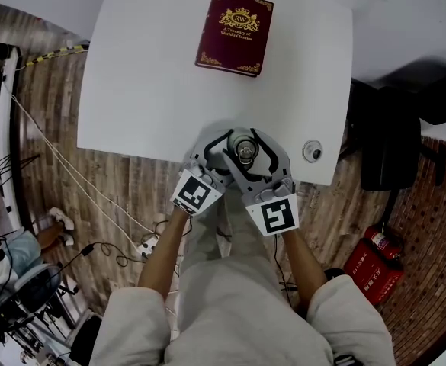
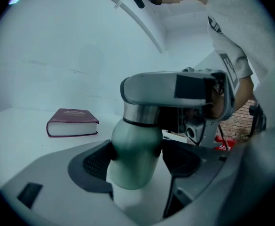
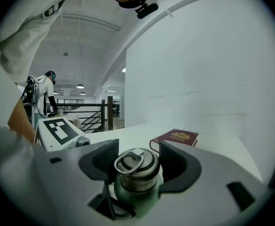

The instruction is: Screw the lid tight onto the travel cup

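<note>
Cup (image 2: pixel 133 147) stands at the bench's (image 1: pixel 131 90) 6 o'clock edge, with the book (image 1: pixel 234 33) at its 12. Left gripper (image 2: pixel 138 163) clamps the cup body, pads on both sides. Right gripper (image 3: pixel 138 169) is closed round the lid (image 3: pixel 135 160), ring tab on top. Step looks like twisting the lid down. Brace the body, roll the right wrist clockwise about the cup's axis with no tilt, and re-grip when the wrist runs out. The thread seam is hard to see, so the lid is possibly not seated.
</note>
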Demonstrator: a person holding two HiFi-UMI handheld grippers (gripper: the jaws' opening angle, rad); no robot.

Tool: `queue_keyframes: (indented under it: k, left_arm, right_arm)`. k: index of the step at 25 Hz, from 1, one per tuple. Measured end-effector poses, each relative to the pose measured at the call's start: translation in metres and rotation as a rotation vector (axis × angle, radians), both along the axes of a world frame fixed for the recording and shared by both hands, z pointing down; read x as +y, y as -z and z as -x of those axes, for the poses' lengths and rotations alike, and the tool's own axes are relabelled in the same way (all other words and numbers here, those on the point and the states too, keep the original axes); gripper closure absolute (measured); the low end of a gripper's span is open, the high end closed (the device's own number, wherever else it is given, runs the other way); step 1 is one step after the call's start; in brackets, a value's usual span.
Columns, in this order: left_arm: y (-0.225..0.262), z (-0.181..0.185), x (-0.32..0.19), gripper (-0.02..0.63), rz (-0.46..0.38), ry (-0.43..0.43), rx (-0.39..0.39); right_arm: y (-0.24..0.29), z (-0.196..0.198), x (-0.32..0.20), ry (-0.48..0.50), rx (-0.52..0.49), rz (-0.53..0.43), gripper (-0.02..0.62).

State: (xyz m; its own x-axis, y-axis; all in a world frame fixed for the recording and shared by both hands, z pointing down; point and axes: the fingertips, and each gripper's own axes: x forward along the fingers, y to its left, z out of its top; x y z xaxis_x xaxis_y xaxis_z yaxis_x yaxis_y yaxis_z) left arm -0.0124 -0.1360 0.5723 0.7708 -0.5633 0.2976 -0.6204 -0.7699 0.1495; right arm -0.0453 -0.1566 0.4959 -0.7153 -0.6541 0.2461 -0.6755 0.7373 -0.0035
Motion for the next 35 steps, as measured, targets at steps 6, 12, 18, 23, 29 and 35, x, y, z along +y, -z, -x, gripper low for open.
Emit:
queue_keyframes:
  k: [6, 12, 18, 23, 29, 35]
  left_arm:
    - [0.000, 0.000, 0.000, 0.264, 0.000, -0.004, 0.000]
    - [0.000, 0.001, 0.001, 0.264, -0.001, -0.010, -0.003]
    - [-0.001, 0.000, 0.000, 0.264, -0.001, -0.016, -0.006]
    - [-0.003, 0.001, -0.001, 0.264, -0.001, -0.017, -0.008]
    - [-0.003, 0.001, 0.000, 0.264, -0.004, -0.023, -0.016]
    - [-0.002, 0.001, 0.000, 0.265, -0.004, -0.019, -0.020]
  right_arm:
    - [-0.001, 0.010, 0.013, 0.190, -0.004, 0.033, 0.218]
    - [-0.006, 0.008, 0.016, 0.396, 0.055, 0.032, 0.259]
    - [-0.011, 0.012, 0.024, 0.572, 0.116, 0.043, 0.266]
    - [-0.015, 0.015, 0.020, 0.639, 0.140, 0.054, 0.276]
    - [-0.016, 0.015, 0.022, 0.642, 0.131, 0.038, 0.319]
    - [-0.015, 0.013, 0.019, 0.543, 0.112, 0.036, 0.322]
